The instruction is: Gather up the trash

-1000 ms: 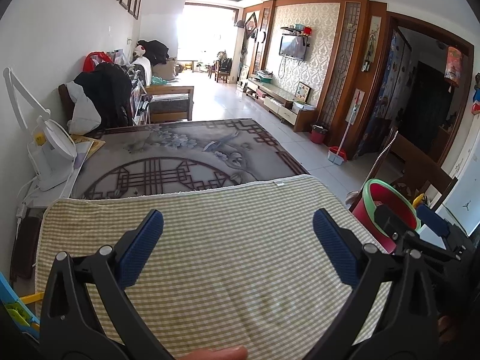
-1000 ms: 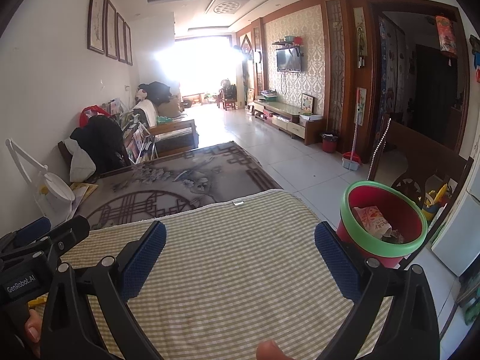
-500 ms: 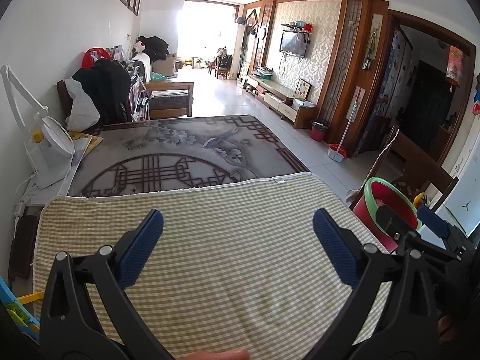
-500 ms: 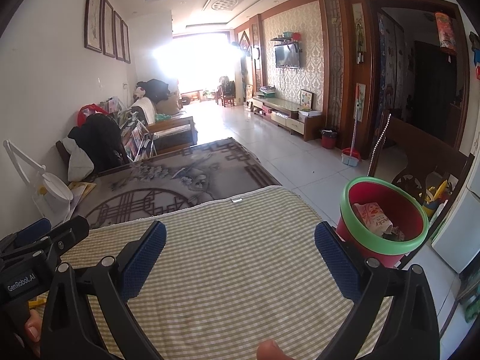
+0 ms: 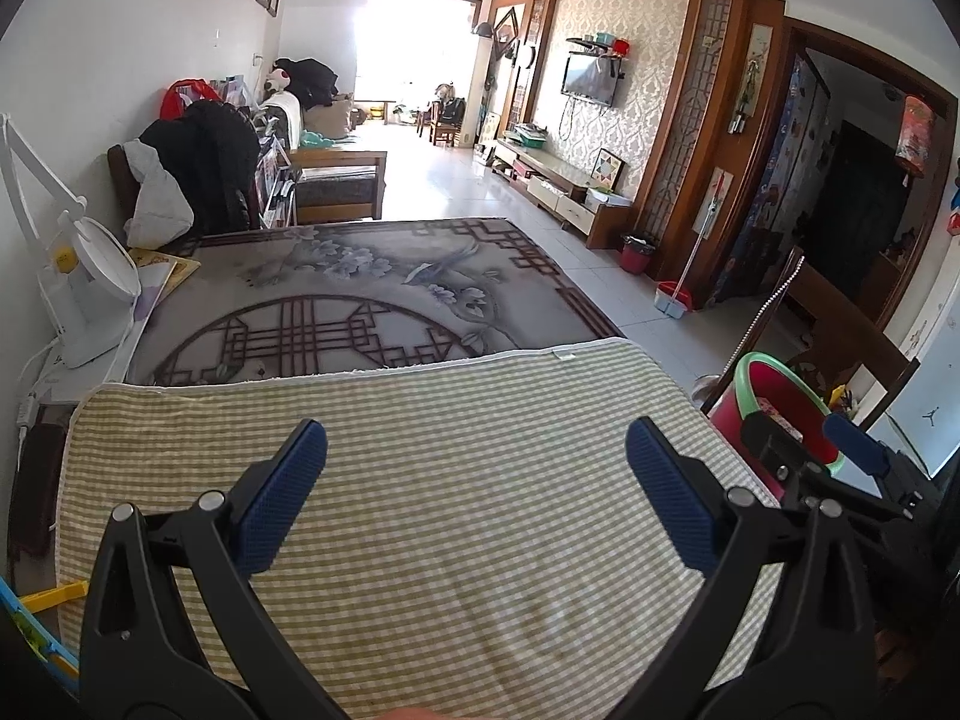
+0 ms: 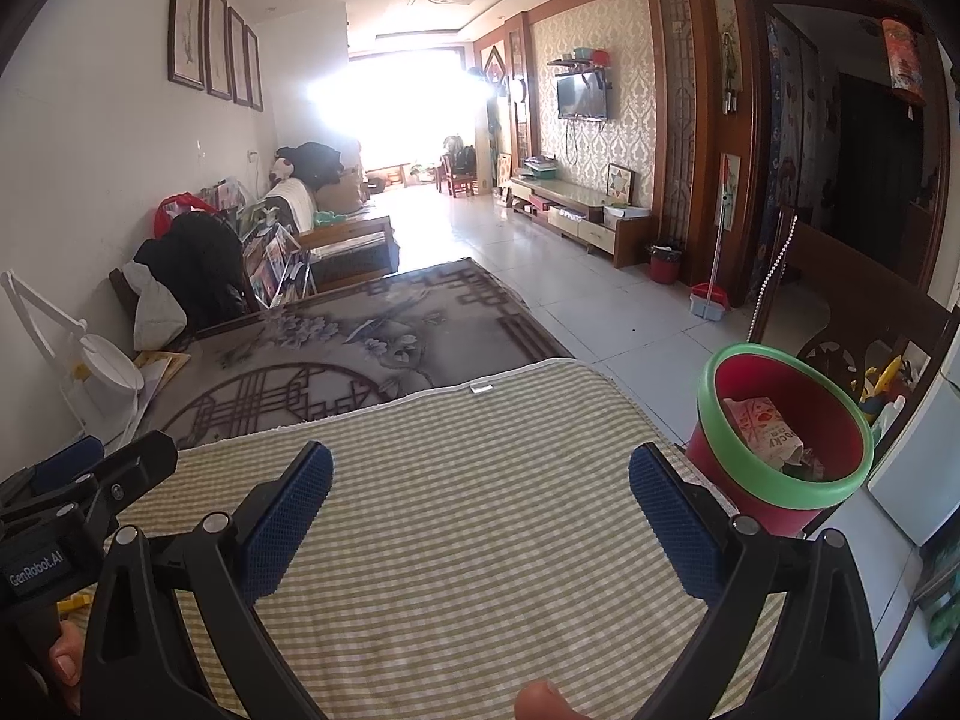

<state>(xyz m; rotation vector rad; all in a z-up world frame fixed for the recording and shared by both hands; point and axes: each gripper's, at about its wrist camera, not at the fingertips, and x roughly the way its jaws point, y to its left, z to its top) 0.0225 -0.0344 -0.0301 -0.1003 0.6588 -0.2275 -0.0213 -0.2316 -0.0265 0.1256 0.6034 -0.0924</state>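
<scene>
A red bin with a green rim (image 6: 780, 438) stands on the floor right of the table; a pink wrapper (image 6: 762, 432) and other scraps lie inside. The bin also shows in the left wrist view (image 5: 780, 402), partly behind the right gripper. My left gripper (image 5: 477, 492) is open and empty above the green-checked cloth (image 5: 420, 450). My right gripper (image 6: 480, 510) is open and empty above the same cloth (image 6: 480, 480), left of the bin. No loose trash shows on the cloth.
Beyond the cloth lies a grey patterned table top (image 5: 336, 294). A white desk fan (image 5: 90, 294) stands at the left edge. A dark wooden chair (image 6: 864, 324) stands behind the bin. A small red bin (image 6: 665, 264) and a dustpan (image 6: 708, 300) are by the far wall.
Both grippers stay open and empty. Both views have shifted slightly; the bin sits a little lower in the right wrist view.
</scene>
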